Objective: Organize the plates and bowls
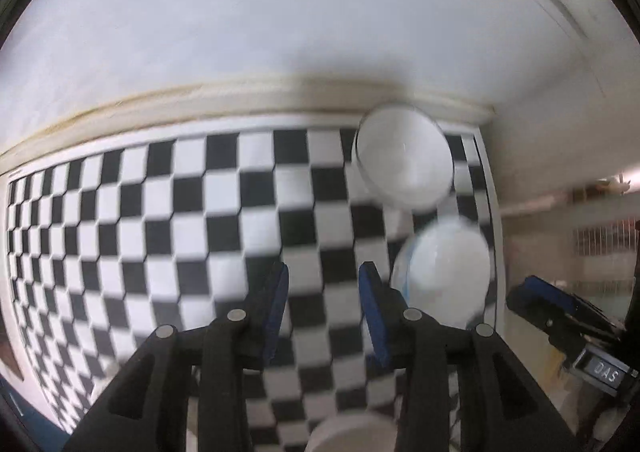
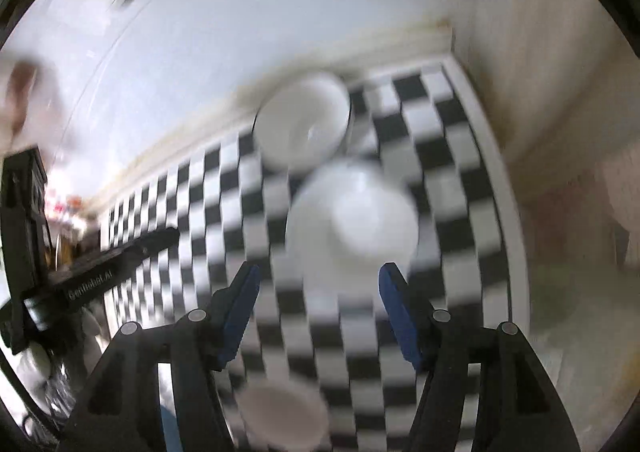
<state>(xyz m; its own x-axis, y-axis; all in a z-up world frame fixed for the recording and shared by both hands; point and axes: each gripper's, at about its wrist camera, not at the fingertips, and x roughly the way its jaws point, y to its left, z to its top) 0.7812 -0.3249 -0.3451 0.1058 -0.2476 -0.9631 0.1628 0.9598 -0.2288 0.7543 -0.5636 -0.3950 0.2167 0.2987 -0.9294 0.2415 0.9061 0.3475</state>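
A white bowl (image 1: 404, 155) stands upright on the checkered cloth near the back wall; the right wrist view shows this bowl (image 2: 304, 123) too. In front of it sits a blurred white dish (image 1: 444, 272) with a bluish rim, seen as a white dish (image 2: 352, 219) just beyond my right fingers. A third pale bowl (image 1: 352, 432) lies below the grippers, also a pale bowl (image 2: 280, 412) in the right view. My left gripper (image 1: 324, 284) hangs above the cloth, open, nothing between its blue pads. My right gripper (image 2: 320, 284) is open wide and holds nothing.
The black-and-white checkered cloth (image 1: 160, 232) covers the table up to a cream ledge (image 1: 200, 95) under a white wall. The table's right edge (image 2: 504, 236) drops off beside a pale wall. Dark clutter (image 2: 24, 244) stands at far left.
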